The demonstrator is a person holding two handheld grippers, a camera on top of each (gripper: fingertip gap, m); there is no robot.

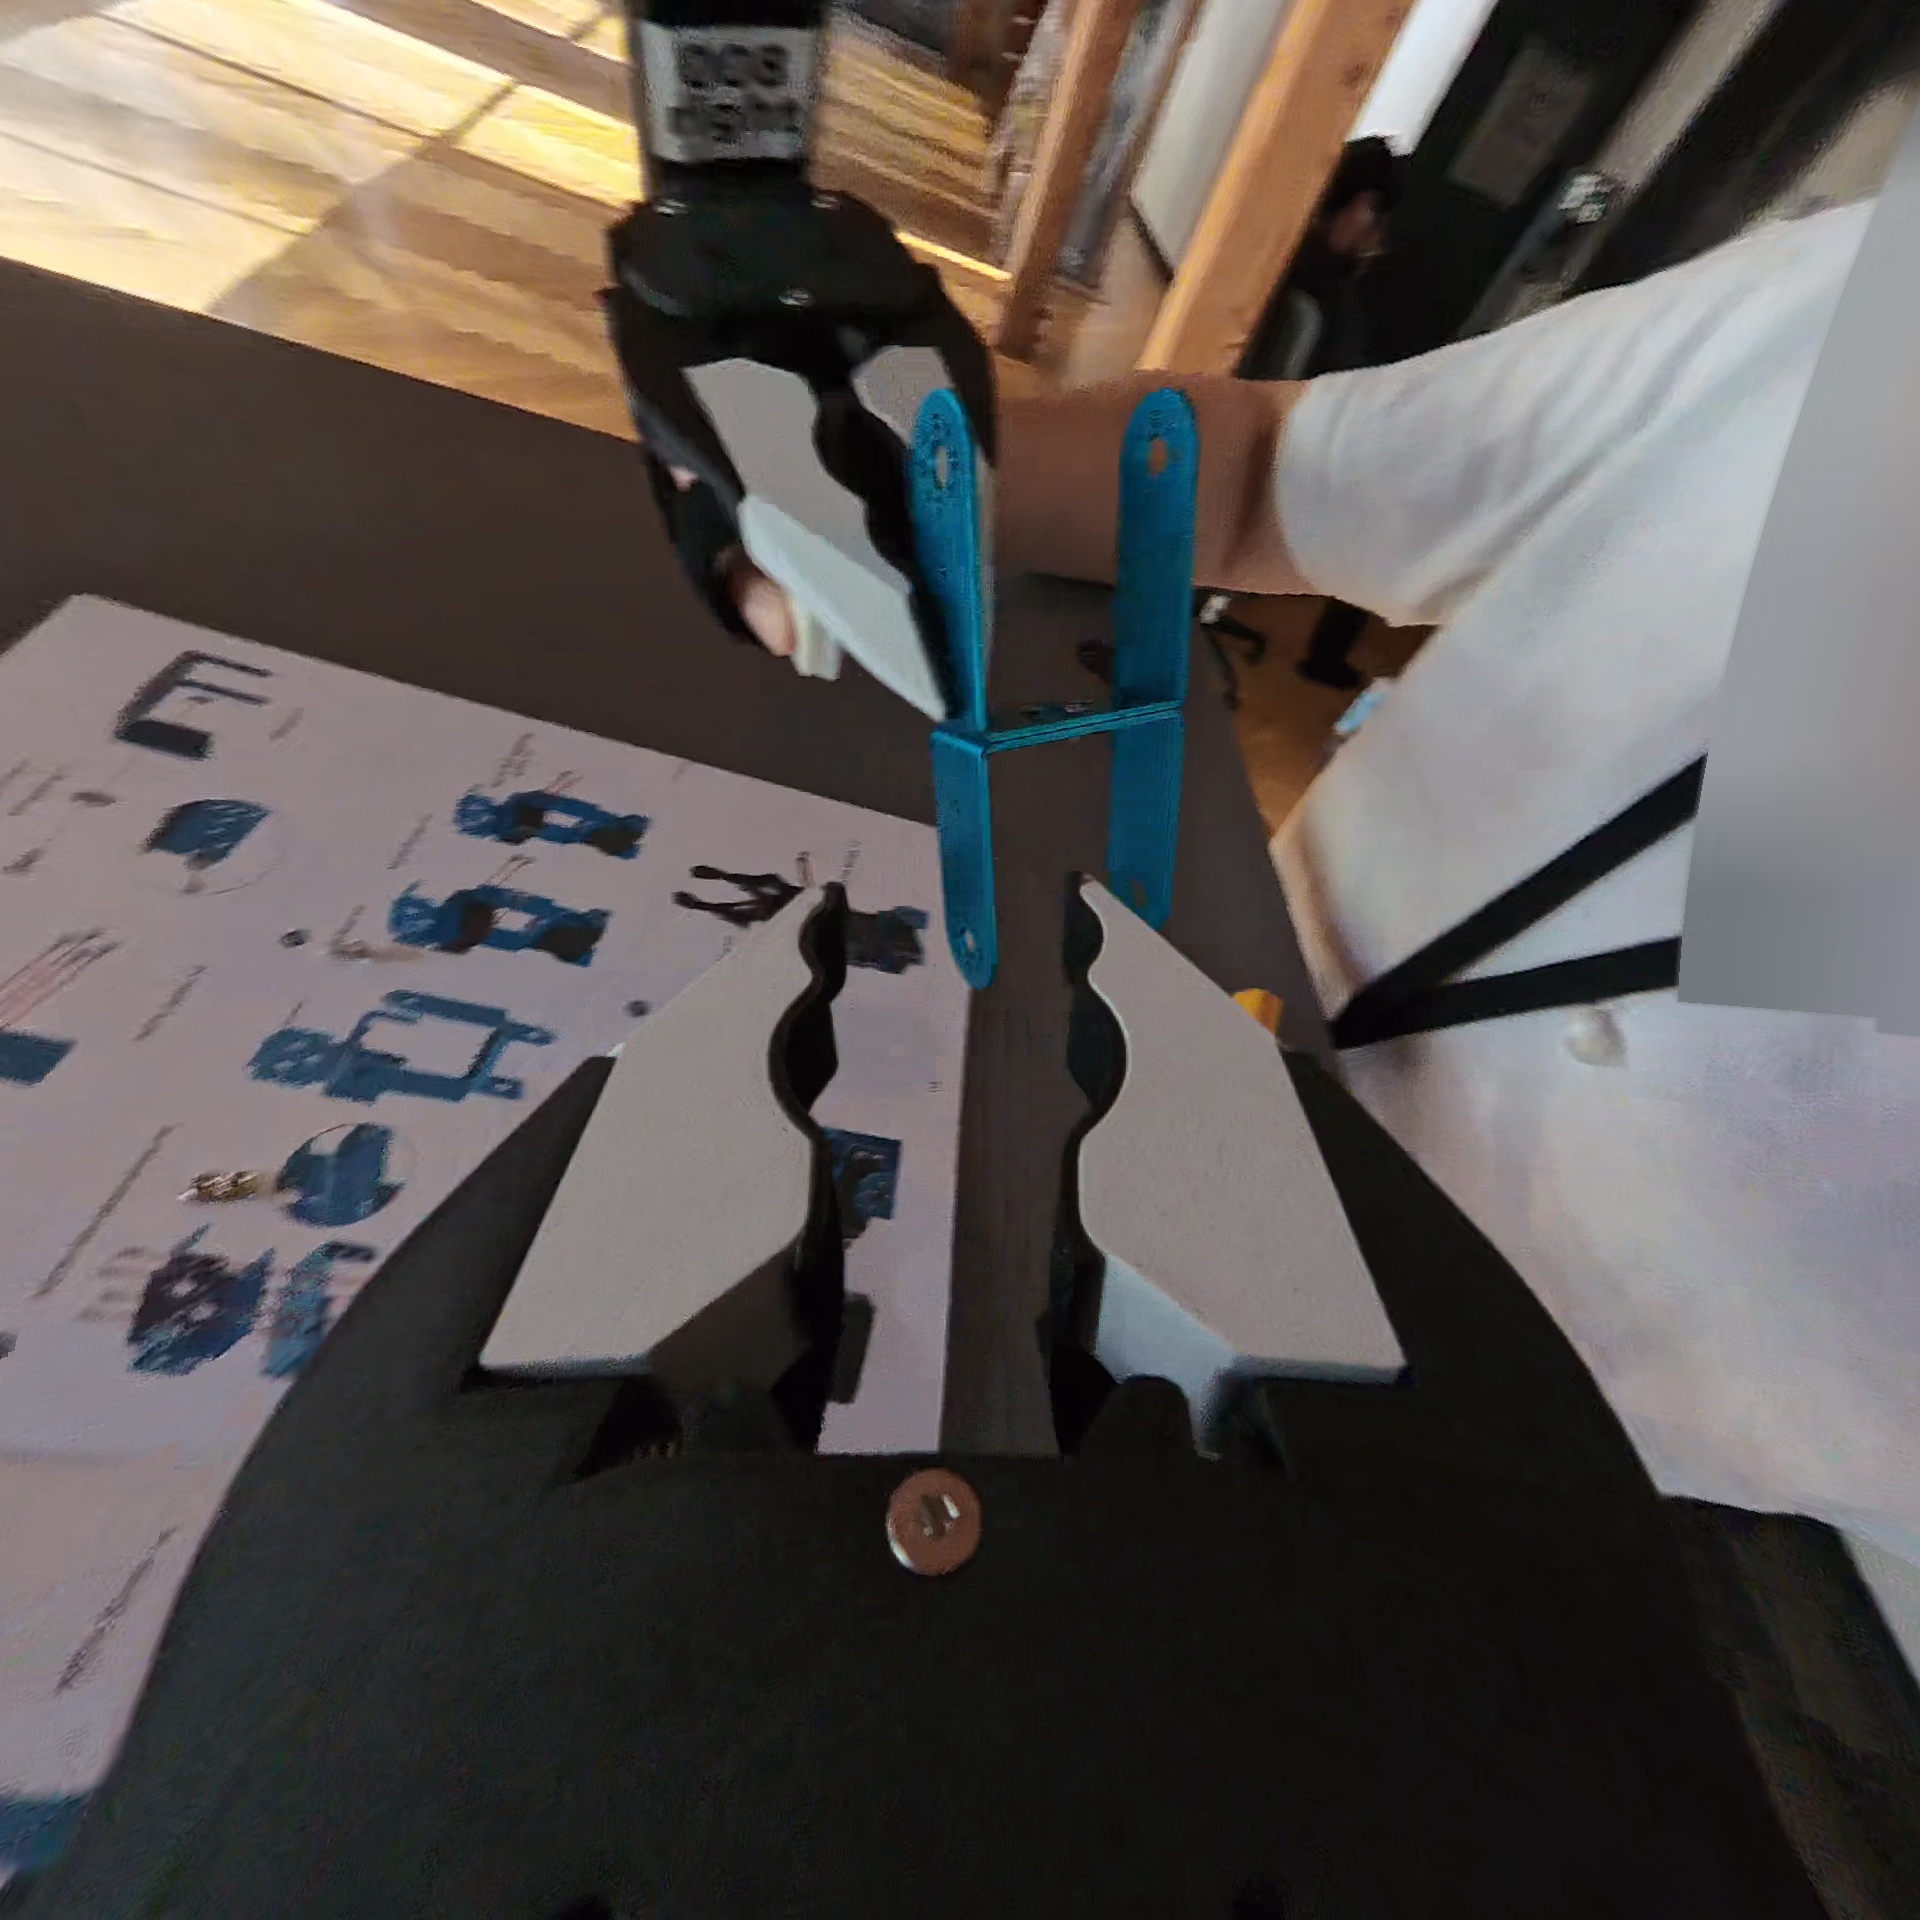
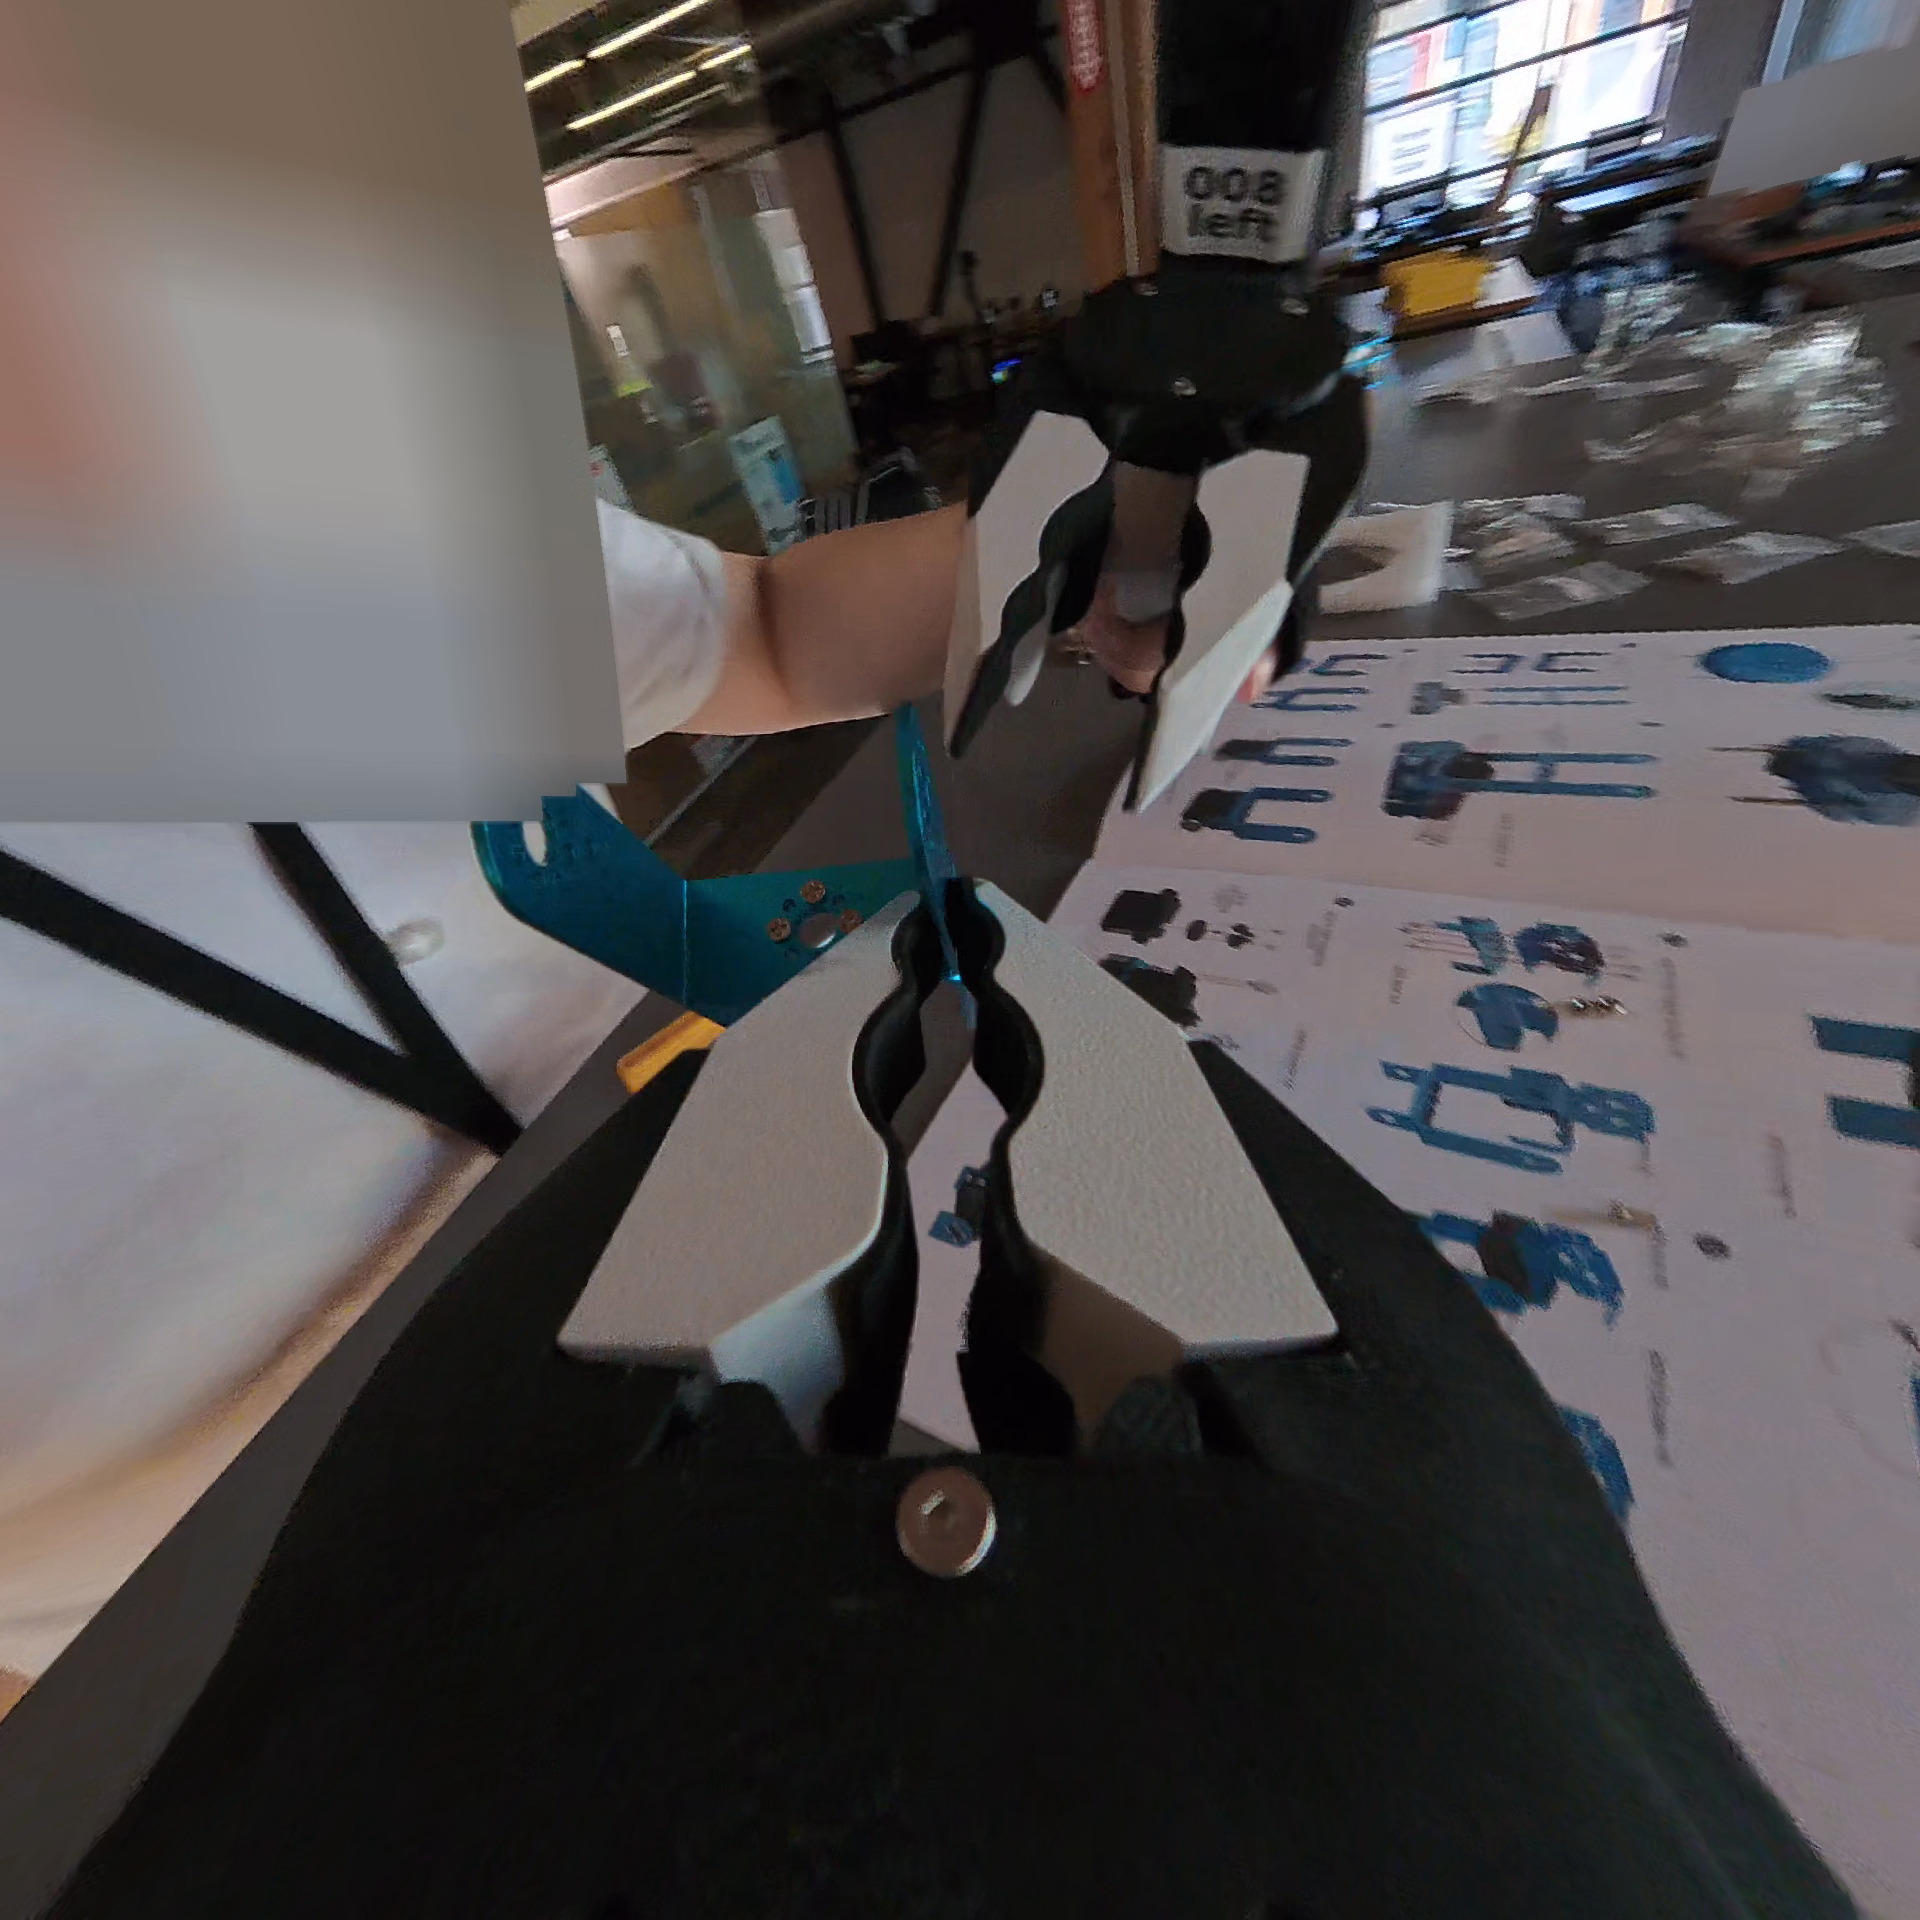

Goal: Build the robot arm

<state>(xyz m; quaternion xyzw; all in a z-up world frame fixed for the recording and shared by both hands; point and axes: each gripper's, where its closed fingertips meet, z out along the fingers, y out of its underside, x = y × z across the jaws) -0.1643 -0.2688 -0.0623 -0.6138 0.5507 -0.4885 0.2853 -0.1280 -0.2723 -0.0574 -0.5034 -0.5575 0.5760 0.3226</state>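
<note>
A blue metal bracket assembly (image 1: 1148, 623), two U-shaped pieces joined back to back, hangs in the air above the dark table (image 1: 416, 468). My right gripper (image 2: 948, 935) is shut on one thin leg of this bracket (image 2: 644, 914); in the left wrist view it (image 1: 940, 675) comes from above and grips the upper left leg. My left gripper (image 1: 956, 891) is open. The bracket's lower left leg hangs between its fingertips (image 1: 1101, 914) with a gap on both sides. In the right wrist view the left gripper (image 2: 1055, 758) stands open just beyond the bracket.
A white printed sheet (image 1: 312, 935) with blue part pictures lies on the table and also shows in the right wrist view (image 2: 1558, 831). Small screws (image 2: 1595, 1003) lie on it. A person in a white shirt (image 1: 1558, 468) stands close by. A yellow object (image 2: 665, 1039) sits at the table edge.
</note>
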